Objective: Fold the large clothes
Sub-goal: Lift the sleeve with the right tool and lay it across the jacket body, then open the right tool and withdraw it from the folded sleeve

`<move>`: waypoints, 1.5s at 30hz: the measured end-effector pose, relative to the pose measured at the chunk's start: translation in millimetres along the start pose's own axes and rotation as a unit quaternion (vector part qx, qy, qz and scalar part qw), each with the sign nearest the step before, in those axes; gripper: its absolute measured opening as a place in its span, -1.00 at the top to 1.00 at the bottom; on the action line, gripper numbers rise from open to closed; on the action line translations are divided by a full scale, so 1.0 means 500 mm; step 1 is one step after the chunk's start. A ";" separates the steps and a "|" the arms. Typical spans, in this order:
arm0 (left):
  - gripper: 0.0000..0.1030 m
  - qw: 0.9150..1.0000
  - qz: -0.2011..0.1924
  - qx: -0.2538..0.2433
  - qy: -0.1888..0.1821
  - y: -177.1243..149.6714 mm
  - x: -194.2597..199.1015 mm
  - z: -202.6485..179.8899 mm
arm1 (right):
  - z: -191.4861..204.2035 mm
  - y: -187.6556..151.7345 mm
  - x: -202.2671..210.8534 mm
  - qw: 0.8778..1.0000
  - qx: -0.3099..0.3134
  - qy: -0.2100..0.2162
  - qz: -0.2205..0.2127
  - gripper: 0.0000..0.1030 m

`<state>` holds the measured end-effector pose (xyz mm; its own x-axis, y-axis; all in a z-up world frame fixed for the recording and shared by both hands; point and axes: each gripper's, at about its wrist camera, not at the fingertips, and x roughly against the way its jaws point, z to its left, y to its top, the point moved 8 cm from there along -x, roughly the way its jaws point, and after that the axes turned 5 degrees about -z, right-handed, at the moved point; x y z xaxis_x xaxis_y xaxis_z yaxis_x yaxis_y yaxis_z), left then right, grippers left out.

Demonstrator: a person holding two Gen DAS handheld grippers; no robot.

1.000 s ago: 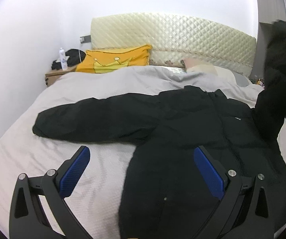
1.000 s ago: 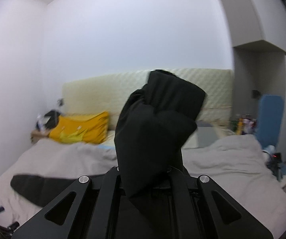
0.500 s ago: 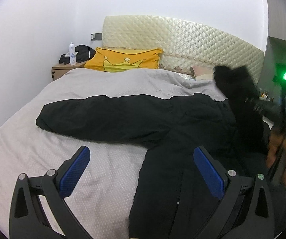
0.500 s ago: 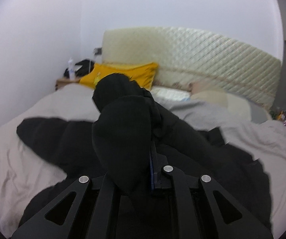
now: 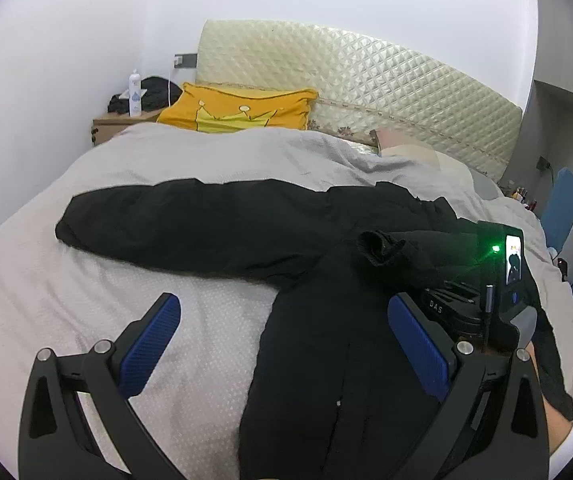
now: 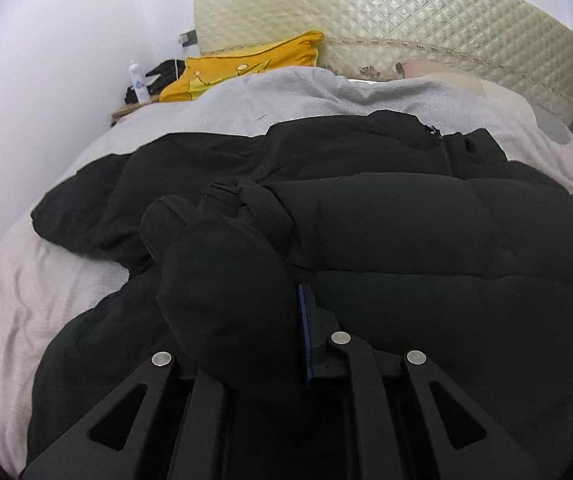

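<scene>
A large black padded jacket (image 5: 326,320) lies front up on the grey bed cover (image 5: 166,160). Its left sleeve (image 5: 186,224) stretches out to the left. The right sleeve (image 6: 222,288) is folded across the chest, its cuff (image 5: 382,244) near the middle. My right gripper (image 6: 286,312) rests low on the chest with that sleeve pinched between its pads; the jaws are opening slightly. My left gripper (image 5: 286,336) hangs open above the jacket's lower left edge, holding nothing.
A yellow pillow (image 5: 242,112) leans on the quilted cream headboard (image 5: 366,80). At the far left stands a wooden nightstand (image 5: 114,124) with a white bottle (image 5: 135,94) and dark clutter. Blue items (image 5: 566,208) stand beside the bed at right.
My right gripper has come down from high in the air, carrying the sleeve across and laying it on the jacket's chest. The left gripper has stayed open and shifted only a little.
</scene>
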<state>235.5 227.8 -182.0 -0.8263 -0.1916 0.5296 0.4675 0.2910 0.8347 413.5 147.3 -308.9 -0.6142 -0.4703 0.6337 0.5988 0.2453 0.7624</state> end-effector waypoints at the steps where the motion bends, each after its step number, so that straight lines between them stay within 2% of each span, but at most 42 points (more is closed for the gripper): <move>1: -1.00 1.000 0.003 0.002 -0.002 -0.001 -0.002 0.000 | -0.001 0.000 0.002 1.000 -0.001 0.003 0.000 0.75; 4: -1.00 1.000 0.005 0.000 -0.001 -0.002 -0.002 0.000 | 0.004 -0.001 0.010 1.000 -0.007 0.011 0.004 0.52; 6: -1.00 1.000 0.001 -0.009 0.005 -0.001 0.002 -0.005 | 0.011 0.003 0.019 1.000 -0.009 0.018 0.002 0.11; 9: -1.00 1.000 0.004 -0.007 0.000 -0.001 0.007 -0.014 | 0.018 0.006 0.040 0.999 -0.020 0.039 -0.001 -0.13; 14: -1.00 0.999 -0.002 -0.033 0.001 0.005 0.019 -0.053 | 0.016 0.014 0.099 0.998 -0.032 0.059 -0.014 -0.19; 18: -1.00 0.998 -0.007 -0.054 0.007 0.013 0.037 -0.085 | -0.010 0.040 0.165 0.997 -0.036 0.055 -0.041 -0.20; 20: -1.00 0.999 -0.003 -0.053 -0.004 0.020 0.046 -0.102 | -0.029 0.054 0.198 0.996 -0.043 0.048 -0.055 -0.20; 24: -1.00 0.997 -0.026 -0.071 -0.002 0.050 0.085 -0.147 | -0.061 0.081 0.270 0.996 -0.040 0.028 -0.079 -0.20; 30: -1.00 0.995 -0.047 -0.082 -0.028 0.060 0.154 -0.205 | -0.130 0.104 0.393 0.991 -0.043 -0.011 -0.125 -0.20; 32: -1.00 0.994 -0.055 -0.088 -0.039 0.054 0.176 -0.219 | -0.152 0.100 0.436 0.989 -0.066 -0.017 -0.134 -0.20; 36: -1.00 0.991 -0.072 -0.100 -0.053 0.044 0.211 -0.251 | -0.165 0.075 0.518 0.986 -0.063 -0.027 -0.149 -0.20; 42: -1.00 0.989 -0.095 -0.094 -0.060 0.042 0.223 -0.262 | -0.188 0.038 0.616 0.984 -0.058 -0.045 -0.164 -0.20; 45: -1.00 0.990 -0.093 -0.088 -0.065 0.036 0.215 -0.260 | -0.197 0.014 0.662 0.980 -0.068 -0.044 -0.180 -0.20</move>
<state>196.2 90.6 -90.4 -0.9316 -0.1015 0.3492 0.3407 0.0920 0.9357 265.0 -89.9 -106.7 -0.8372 -0.4286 0.3397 0.3937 -0.0411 0.9183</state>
